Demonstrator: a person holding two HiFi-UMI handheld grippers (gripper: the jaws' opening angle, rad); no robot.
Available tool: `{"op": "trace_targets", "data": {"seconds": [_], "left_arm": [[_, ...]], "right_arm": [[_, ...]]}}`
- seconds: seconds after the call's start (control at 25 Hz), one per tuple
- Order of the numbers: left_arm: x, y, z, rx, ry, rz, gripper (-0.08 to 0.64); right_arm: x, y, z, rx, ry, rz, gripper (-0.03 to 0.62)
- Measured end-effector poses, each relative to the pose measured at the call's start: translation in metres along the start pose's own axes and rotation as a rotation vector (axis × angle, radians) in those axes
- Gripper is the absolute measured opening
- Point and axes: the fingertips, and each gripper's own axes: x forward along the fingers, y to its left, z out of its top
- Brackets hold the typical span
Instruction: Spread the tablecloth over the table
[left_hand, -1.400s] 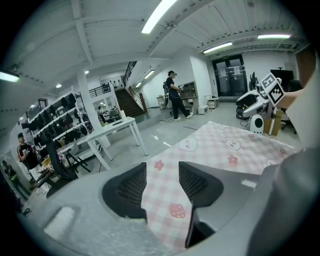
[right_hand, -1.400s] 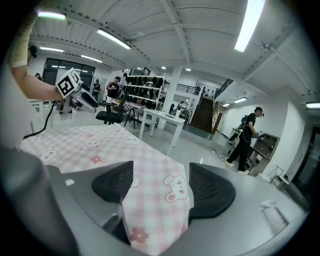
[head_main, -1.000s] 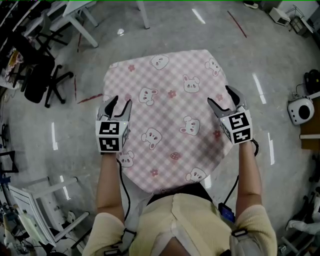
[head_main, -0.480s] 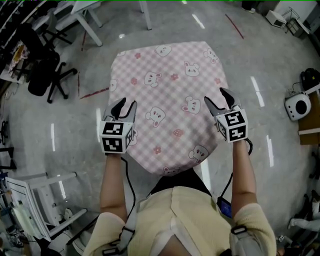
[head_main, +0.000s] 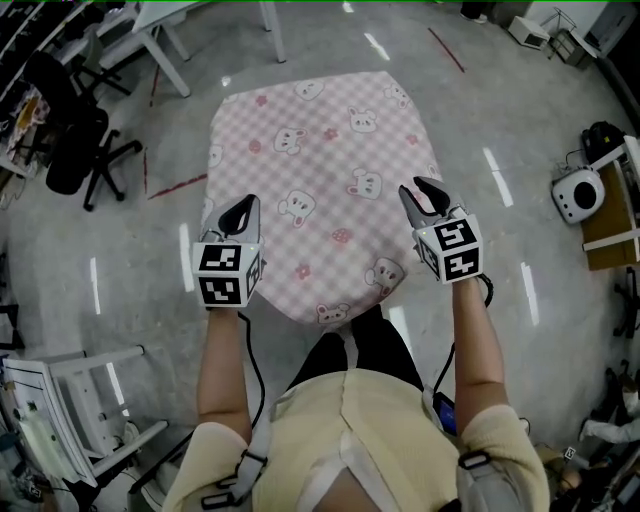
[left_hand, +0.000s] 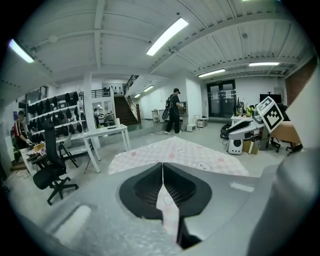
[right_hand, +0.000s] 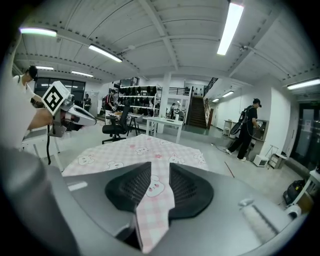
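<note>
Left gripper first: its jaws have just snapped together, and we see them clamped tight on a thin fold of the pink checked tablecloth. Over to the right gripper: its jaws have just been closing but stand part way apart, with a flat strip of cloth lying in the gap. From both tools the cloth stretches away ahead, flat. Out past the left gripper's outer side stands a black office chair.
</note>
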Motion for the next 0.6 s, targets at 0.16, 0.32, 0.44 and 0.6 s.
{"op": "trace_targets", "data": {"seconds": [0.16,0.32,0.44,0.6], "left_arm": [[0.003,-0.020,0.004,0.000,0.020,0.003,0.006],[0.017,-0.045,0.014,-0.007,0.025,0.023,0.006],[0.035,-0.066,0.025,-0.035,0.032,0.053,0.006],[0.063,-0.104,0.040,-0.057,0.028,0.084,0.006]], "right_arm": [[-0.012,-0.018,0.001,-0.001,-0.022,-0.005,0.081],[-0.012,-0.043,-0.003,-0.014,-0.036,0.019,0.035],[-0.013,-0.061,-0.006,-0.043,-0.032,0.065,0.003],[-0.017,-0.089,-0.013,-0.072,-0.043,0.131,0.003]]}}
